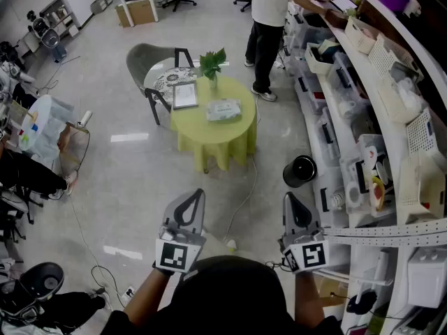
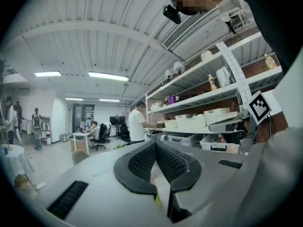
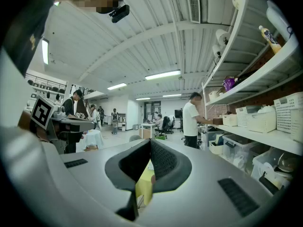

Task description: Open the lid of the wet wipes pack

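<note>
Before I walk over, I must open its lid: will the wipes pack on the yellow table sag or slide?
Probably soft: the wipes pack looks like a flat pouch. Pushed, it may slide, lying loose on the tablecloth.

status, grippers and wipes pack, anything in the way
Left gripper and right gripper shut, empty. Wet wipes pack on yellow table ahead, untouched. Cable across the floor between.
</note>
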Available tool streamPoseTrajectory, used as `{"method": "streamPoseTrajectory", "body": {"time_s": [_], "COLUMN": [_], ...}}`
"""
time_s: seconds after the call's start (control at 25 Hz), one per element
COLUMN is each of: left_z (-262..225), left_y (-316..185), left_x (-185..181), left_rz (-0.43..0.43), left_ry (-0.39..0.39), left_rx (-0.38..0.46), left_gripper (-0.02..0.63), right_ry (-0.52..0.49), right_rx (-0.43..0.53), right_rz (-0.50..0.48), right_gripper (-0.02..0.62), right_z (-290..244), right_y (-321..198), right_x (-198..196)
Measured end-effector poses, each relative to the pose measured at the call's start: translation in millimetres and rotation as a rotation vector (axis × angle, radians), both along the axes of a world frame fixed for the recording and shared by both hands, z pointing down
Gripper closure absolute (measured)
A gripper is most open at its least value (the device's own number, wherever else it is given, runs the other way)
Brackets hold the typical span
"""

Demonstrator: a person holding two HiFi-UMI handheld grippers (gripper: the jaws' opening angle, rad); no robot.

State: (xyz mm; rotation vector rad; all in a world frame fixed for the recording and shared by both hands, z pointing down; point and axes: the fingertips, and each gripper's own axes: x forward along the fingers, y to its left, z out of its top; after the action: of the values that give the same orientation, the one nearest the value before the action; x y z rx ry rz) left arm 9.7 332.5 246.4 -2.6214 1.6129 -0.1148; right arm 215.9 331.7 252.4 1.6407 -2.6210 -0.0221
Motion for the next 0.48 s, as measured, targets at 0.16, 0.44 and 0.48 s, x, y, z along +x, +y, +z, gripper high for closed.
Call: {"method": "streamPoseTrajectory", "body": {"time_s": [0.16, 0.44, 0.48], "left_z": [-4, -1, 0], "left_y": [2, 6, 7], "left_x": [2, 13, 15], "left_rz": [-0.011, -0.006, -0.007], "left_ry": [0.005, 0.004, 0.003], "left_rx": [0.003, -0.006, -0.011], "left_gripper": [0.588, 0.588, 0.588], "right_ry": [0.018, -0.012, -0.006], "right_rx": [-0.011, -0.01, -0.007], "right_rz": [-0.01, -0.026, -0.027], "right_gripper": [0.594, 0.591, 0.588], "right_z": [1, 0, 0], "right_y": [1, 2, 3], "right_x": [4, 10, 11]}}
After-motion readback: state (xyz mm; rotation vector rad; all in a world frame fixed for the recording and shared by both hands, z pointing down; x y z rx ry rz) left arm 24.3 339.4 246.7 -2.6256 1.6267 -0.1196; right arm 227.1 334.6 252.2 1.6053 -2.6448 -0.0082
